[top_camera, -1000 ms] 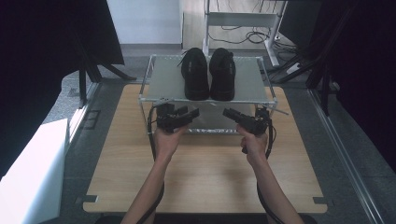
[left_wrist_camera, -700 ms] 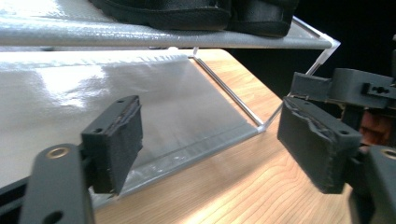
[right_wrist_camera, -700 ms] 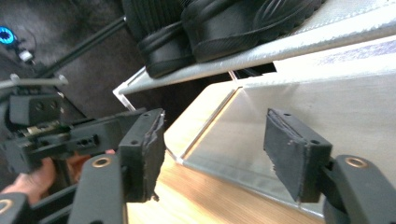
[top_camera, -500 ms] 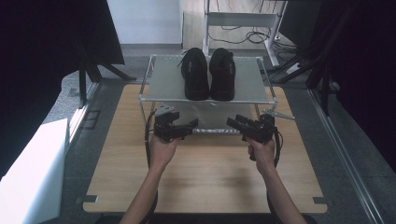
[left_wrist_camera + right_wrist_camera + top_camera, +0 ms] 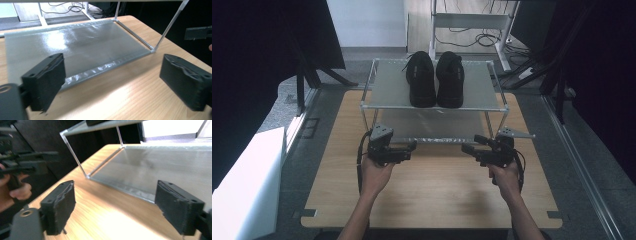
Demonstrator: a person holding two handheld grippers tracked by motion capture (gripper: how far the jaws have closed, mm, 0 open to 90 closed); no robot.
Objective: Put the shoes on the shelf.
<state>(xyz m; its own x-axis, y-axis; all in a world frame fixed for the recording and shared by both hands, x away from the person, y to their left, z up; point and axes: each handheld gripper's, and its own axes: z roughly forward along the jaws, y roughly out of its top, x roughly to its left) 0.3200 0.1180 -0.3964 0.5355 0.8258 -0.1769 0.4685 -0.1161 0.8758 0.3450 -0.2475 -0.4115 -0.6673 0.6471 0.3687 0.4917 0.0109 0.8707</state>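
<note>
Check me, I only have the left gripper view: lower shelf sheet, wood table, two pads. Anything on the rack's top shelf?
Observer: Yes, a pair of black shoes sits side by side on the top shelf.
Operator: My claw holding anything?
Observer: No. The left claw is open and empty, in front of the rack, over the table.
Operator: And the right?
Observer: The right claw is open too, its pads wide apart, nothing between.

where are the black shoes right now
In the high view, the pair of black lace-up shoes sits side by side on the top shelf of the metal-framed rack, right of centre.
</note>
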